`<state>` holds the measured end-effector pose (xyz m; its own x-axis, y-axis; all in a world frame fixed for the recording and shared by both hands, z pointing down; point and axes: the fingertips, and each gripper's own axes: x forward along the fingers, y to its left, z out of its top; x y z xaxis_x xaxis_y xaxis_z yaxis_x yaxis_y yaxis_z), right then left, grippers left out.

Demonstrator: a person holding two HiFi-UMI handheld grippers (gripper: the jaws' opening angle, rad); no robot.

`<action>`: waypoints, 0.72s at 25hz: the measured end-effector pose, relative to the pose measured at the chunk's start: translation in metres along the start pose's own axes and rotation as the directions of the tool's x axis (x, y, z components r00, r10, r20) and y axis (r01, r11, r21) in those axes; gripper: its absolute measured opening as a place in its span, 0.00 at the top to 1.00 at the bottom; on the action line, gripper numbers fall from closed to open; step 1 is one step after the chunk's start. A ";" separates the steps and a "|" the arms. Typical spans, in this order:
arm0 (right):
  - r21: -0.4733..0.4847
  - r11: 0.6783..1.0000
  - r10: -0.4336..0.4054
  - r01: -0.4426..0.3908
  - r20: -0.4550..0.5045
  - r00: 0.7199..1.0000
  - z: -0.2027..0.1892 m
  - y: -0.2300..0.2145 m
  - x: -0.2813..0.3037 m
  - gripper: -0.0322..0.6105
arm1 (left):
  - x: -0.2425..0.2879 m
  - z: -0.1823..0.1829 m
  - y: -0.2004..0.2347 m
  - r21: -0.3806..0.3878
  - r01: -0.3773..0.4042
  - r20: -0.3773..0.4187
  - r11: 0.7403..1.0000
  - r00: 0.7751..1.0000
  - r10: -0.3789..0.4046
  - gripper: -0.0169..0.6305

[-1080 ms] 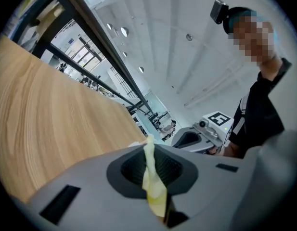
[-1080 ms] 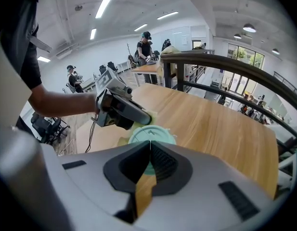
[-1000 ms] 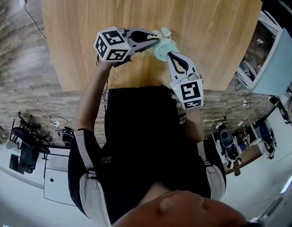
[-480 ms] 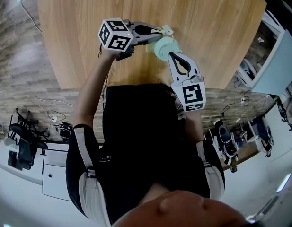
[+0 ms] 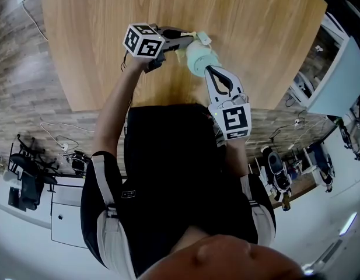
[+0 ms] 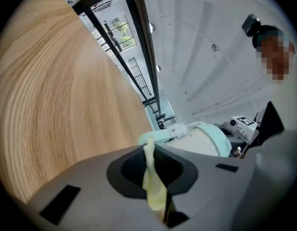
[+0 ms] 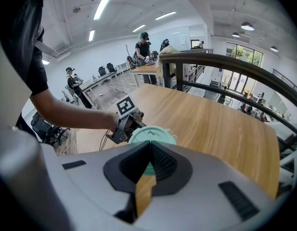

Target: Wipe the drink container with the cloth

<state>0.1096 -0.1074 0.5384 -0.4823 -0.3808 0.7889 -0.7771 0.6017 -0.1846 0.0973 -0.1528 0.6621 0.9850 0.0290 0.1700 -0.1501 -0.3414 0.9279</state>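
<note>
A mint-green drink container (image 5: 198, 57) hangs over the near part of the wooden table (image 5: 255, 22). My right gripper (image 5: 208, 69) comes at it from the near side and is shut on its lid end; the round lid (image 7: 152, 134) shows just past the closed jaw tips of the right gripper (image 7: 149, 144). My left gripper (image 5: 188, 38) reaches in from the left and is shut on a pale yellow cloth (image 6: 153, 186). The cloth (image 5: 181, 52) lies against the container's side. In the left gripper view the container (image 6: 206, 141) sits right beyond the left gripper (image 6: 149, 146).
The table's near edge (image 5: 168, 105) runs just in front of the person's body. Wood-look floor with cables (image 5: 57, 139) lies to the left, a white cabinet (image 5: 337, 80) to the right. People (image 7: 144, 44) work at desks in the background.
The left gripper has moved a little farther out over the table with the cloth, sliding along the container. The container and right gripper have shifted slightly left.
</note>
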 end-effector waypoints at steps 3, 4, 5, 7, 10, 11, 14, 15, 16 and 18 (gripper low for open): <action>-0.004 1.000 0.001 -0.001 -0.001 1.000 0.003 0.000 0.001 0.90 | 0.001 -0.003 0.014 -0.001 -0.057 -0.023 0.998 0.998 0.057 0.91; 0.000 1.000 -0.001 0.001 0.001 1.000 0.003 -0.001 0.002 0.90 | 0.002 -0.004 0.018 -0.002 -0.073 -0.029 0.997 0.997 0.073 0.91; 0.002 1.000 -0.002 0.002 0.002 1.000 0.003 -0.001 0.003 0.90 | 0.003 -0.004 0.023 0.000 -0.091 -0.037 0.996 0.995 0.091 0.91; 0.002 1.000 -0.001 0.001 0.002 1.000 0.003 -0.002 0.005 0.90 | 0.005 -0.005 0.031 0.015 -0.127 -0.051 0.992 0.990 0.128 0.91; 0.002 1.000 -0.001 0.001 0.004 1.000 0.004 -0.002 0.006 0.90 | 0.007 -0.006 0.038 0.031 -0.152 -0.066 0.988 0.986 0.154 0.91; 0.001 1.000 -0.001 0.001 0.005 1.000 0.004 -0.003 0.006 0.90 | 0.007 -0.006 0.039 0.032 -0.153 -0.068 0.988 0.986 0.155 0.91; 0.002 1.000 -0.001 0.001 0.008 1.000 0.005 -0.003 0.006 0.90 | 0.008 -0.006 0.041 0.036 -0.155 -0.070 0.987 0.985 0.157 0.91; 0.002 1.000 0.001 -0.001 0.008 1.000 0.005 -0.003 0.006 0.90 | 0.008 -0.006 0.041 0.038 -0.157 -0.070 0.987 0.985 0.159 0.91; 0.001 1.000 0.002 -0.002 0.007 1.000 0.005 -0.003 0.006 0.90 | 0.009 -0.005 0.041 0.040 -0.159 -0.069 0.987 0.984 0.161 0.91; -0.001 1.000 0.003 -0.003 0.006 1.000 0.004 -0.004 0.006 0.90 | 0.009 -0.005 0.041 0.037 -0.157 -0.066 0.987 0.985 0.159 0.91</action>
<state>0.1079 -0.1150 0.5411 -0.4870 -0.3832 0.7848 -0.7754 0.6032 -0.1866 0.0994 -0.1621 0.7028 0.9407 0.0365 0.3372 -0.2997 -0.3761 0.8768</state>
